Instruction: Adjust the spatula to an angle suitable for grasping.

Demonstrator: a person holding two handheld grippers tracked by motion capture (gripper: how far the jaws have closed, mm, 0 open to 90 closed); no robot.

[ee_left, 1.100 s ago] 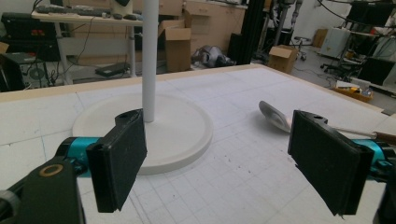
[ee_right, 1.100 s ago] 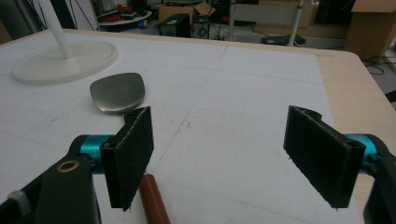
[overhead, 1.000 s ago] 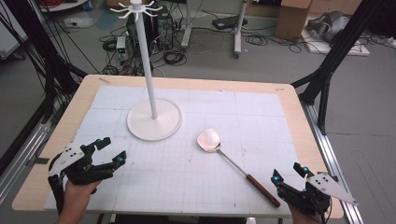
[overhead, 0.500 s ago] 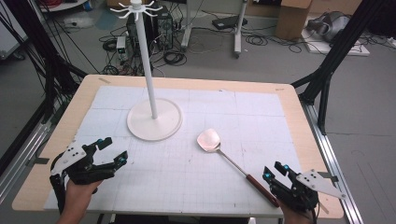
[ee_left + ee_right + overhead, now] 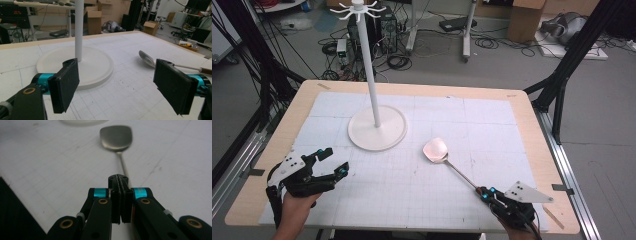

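**Right gripper clenched at the spatula's handle end**

At the near right edge of the bench [image 5: 532, 115], the right gripper [image 5: 486, 194] had just been closing and its black jaws stood pressed together over the dark handle end of the long steel spatula with a rounded blade [image 5: 447, 160]; in the right gripper view the thin shaft ran out from between the pads [image 5: 121, 195], though the grasp on the handle itself was hidden; at the near left, the left gripper [image 5: 332, 162] was held released, its jaws wide apart with nothing between them; the spatula lay flat on the white gridded mat [image 5: 412, 190], its blade towards the centre; farther back stood the tall white pole stand with a round base [image 5: 377, 127], near the blade but apart from it.
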